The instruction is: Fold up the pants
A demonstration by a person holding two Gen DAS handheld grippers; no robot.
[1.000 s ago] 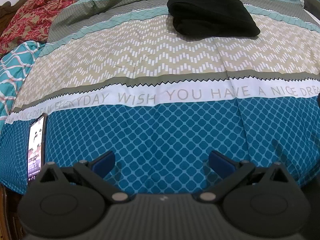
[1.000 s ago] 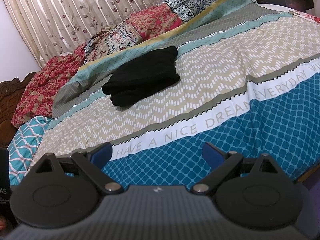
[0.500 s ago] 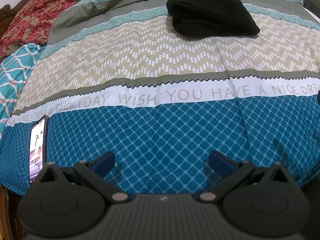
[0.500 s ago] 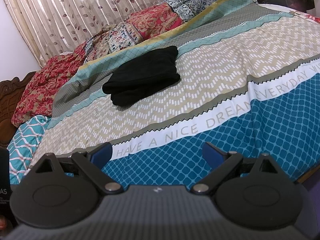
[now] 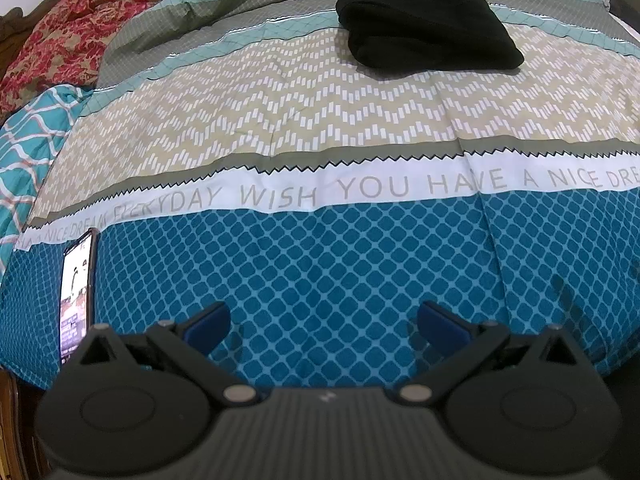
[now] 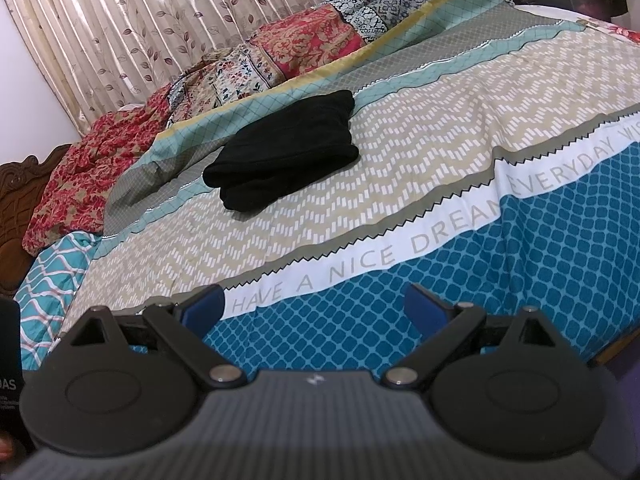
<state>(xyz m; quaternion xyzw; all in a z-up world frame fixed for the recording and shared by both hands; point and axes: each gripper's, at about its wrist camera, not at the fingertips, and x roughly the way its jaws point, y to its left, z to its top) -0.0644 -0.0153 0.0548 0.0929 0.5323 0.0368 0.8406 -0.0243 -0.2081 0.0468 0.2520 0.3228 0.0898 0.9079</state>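
Both my claws, left and right, gape empty; pants lie far ahead, so overreaching could rumple them.

Black pants on teal-lattice, beige-chevron bedsheet; red, seemingly floral quilt.

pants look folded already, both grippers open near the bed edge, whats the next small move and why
Probably none on the pants: they lie as a compact folded stack far up the bedspread. The left gripper and right gripper are open and empty, so I'd draw both back.
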